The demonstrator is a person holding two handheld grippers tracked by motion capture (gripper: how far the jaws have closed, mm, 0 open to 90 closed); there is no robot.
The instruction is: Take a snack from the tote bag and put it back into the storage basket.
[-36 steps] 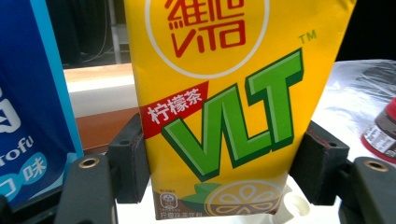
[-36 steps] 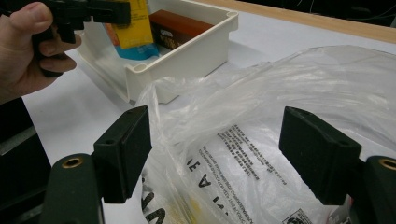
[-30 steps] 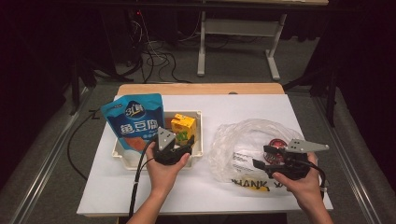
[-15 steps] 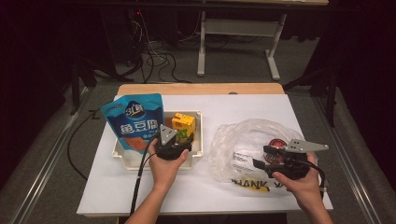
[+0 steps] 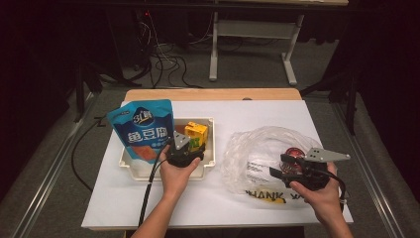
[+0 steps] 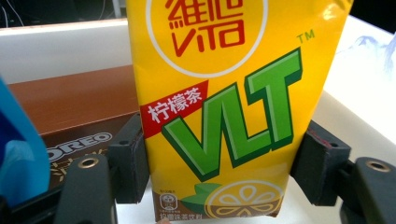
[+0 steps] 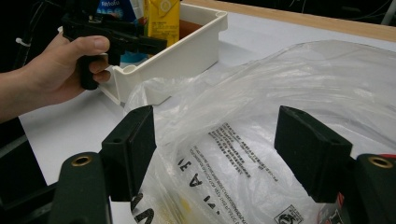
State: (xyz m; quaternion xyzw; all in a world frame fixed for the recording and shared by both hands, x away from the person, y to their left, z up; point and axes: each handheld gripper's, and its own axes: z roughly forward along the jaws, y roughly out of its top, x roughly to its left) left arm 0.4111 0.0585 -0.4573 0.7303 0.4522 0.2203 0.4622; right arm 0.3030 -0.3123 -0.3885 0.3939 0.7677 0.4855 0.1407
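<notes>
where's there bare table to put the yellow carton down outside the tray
Bare white table runs behind the tray and the plastic bag, up to the wooden edge. A narrower strip lies between tray and bag, and a front band between the two forearms. The tray is crowded: blue pouch, lemon tea carton, brown box. The bag covers the right side.

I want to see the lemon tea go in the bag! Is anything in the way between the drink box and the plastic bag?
The yellow drink carton stands inside the white bin, so the bin's wall rises between it and the plastic bag. Past that wall there is only bare table. The left gripper has its jaws either side of the carton.
</notes>
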